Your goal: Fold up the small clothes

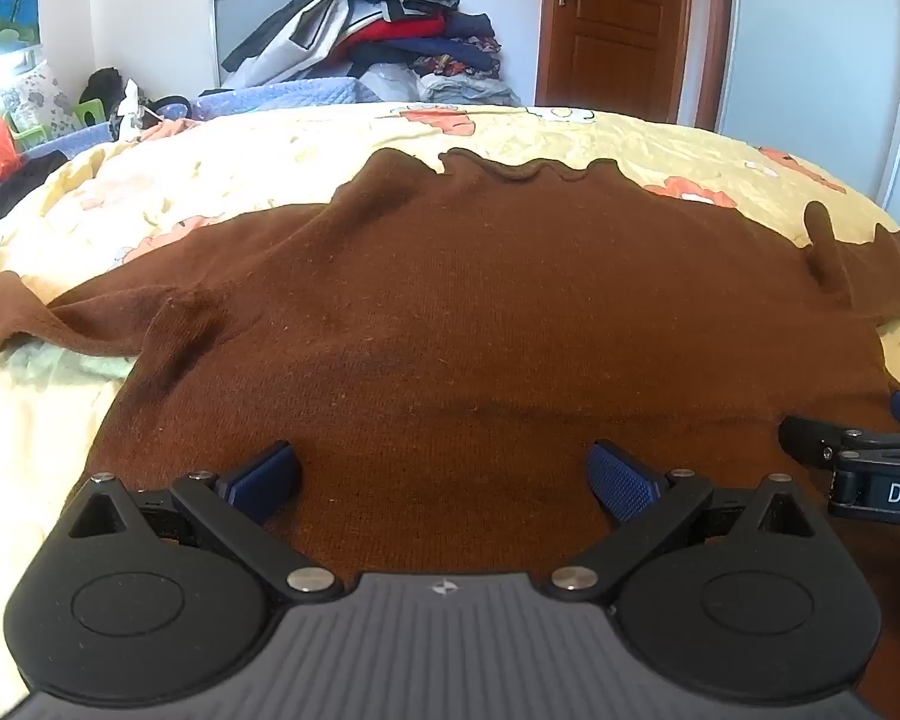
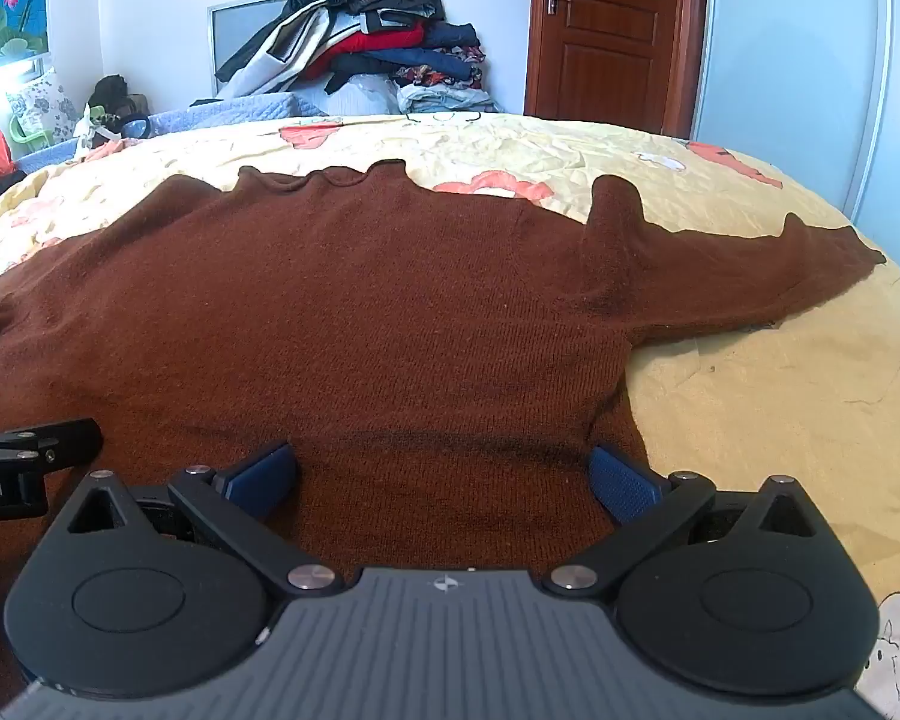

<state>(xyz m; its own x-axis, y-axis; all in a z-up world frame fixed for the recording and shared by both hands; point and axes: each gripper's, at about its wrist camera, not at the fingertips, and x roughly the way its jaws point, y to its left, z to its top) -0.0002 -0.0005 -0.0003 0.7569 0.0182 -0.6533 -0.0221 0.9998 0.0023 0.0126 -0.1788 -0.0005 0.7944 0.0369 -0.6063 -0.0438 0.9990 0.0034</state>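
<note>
White walls (image 2: 150, 12), wooden door (image 2: 606, 36)

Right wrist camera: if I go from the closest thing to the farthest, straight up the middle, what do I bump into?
Right tool, jaws wide open → brown sweater spread flat → its wavy far hem → yellow floral bedsheet → pile of clothes against the wall.
</note>
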